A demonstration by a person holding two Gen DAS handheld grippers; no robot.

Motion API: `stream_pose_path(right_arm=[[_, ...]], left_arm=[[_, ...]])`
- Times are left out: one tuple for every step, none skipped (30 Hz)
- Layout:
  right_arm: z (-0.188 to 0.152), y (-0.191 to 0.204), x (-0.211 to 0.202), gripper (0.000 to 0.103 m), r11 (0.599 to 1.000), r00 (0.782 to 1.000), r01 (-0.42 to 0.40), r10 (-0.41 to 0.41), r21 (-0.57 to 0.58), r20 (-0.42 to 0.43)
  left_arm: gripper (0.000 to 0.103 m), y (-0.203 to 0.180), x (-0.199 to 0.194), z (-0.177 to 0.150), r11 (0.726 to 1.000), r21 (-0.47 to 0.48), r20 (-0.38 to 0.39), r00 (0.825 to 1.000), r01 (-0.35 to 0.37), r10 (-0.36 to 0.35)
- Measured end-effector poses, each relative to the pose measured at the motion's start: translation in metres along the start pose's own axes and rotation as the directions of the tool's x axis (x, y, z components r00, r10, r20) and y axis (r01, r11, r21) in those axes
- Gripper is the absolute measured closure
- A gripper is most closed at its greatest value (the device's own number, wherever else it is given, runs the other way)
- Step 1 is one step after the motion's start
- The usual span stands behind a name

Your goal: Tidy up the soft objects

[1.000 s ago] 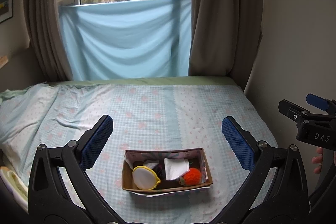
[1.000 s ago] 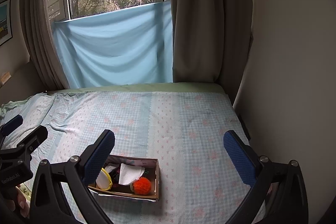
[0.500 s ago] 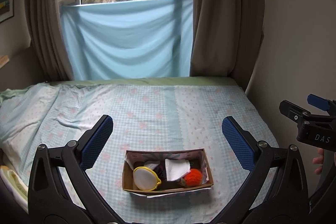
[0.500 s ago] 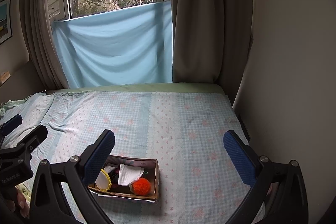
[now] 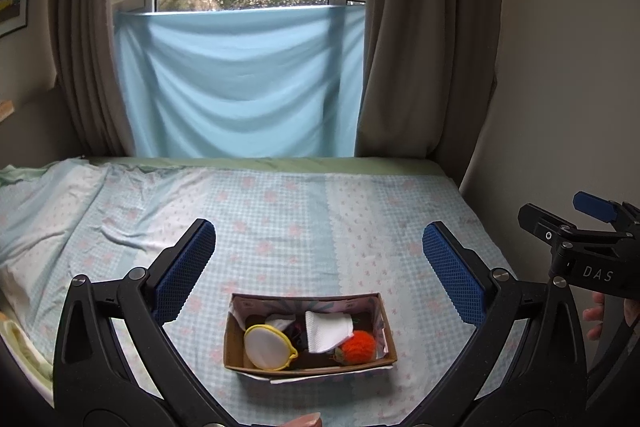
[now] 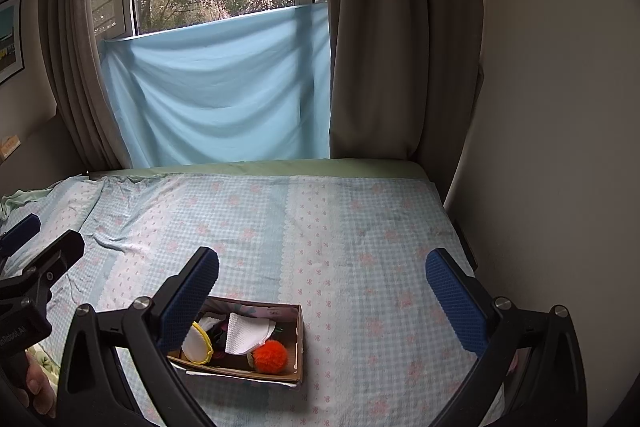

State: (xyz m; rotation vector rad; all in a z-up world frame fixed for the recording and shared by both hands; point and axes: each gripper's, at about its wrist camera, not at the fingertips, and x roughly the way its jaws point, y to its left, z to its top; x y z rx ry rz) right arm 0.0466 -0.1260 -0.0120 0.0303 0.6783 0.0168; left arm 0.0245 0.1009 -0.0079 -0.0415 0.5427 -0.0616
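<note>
Between left tool [image 5: 319, 269] fingers, box [image 5: 310, 335] beyond

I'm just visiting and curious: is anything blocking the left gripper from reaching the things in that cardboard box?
Nothing visible. The open left gripper hangs above the open cardboard box on the checked bedsheet, with only air between. The fluffy orange pompom lies uncovered on top.

The box [image 5: 310, 359] looks like plain brown cardboard, matt, with printed paper lining. In it lie a fuzzy orange pompom [image 5: 359, 345], a white waffle-textured cloth [image 5: 327, 330] and a yellow-rimmed pouch [image 5: 269, 346] of fine white mesh. The bed sheet [image 5: 280, 219] is soft, creased checked cotton. The gripper pads [image 5: 183, 269] are blue knurled rubber on matt black plastic arms with metal screws.
</note>
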Motion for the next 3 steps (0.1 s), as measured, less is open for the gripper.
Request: stream_pose_path(right_arm=[[-0.0001,0.0,-0.0001,0.0,1.0,1.0,0.0,0.0,0.0,0.0],[0.0003,-0.0001,0.0005,0.0,1.0,1.0,0.0,0.0,0.0,0.0],[0.0,0.0,0.0001,0.0,1.0,1.0,0.0,0.0,0.0,0.0]], left_arm=[[0.0,-0.0002,-0.0005,-0.0005,1.0,0.003,0.004,1.0,-0.007,0.007],[0.0,-0.0008,-0.0013,-0.0008,1.0,0.007,0.008,1.0,-0.013,0.013],[0.0,-0.0014,-0.0012,-0.0006,1.0,0.013,0.009,1.0,-0.017,0.017]])
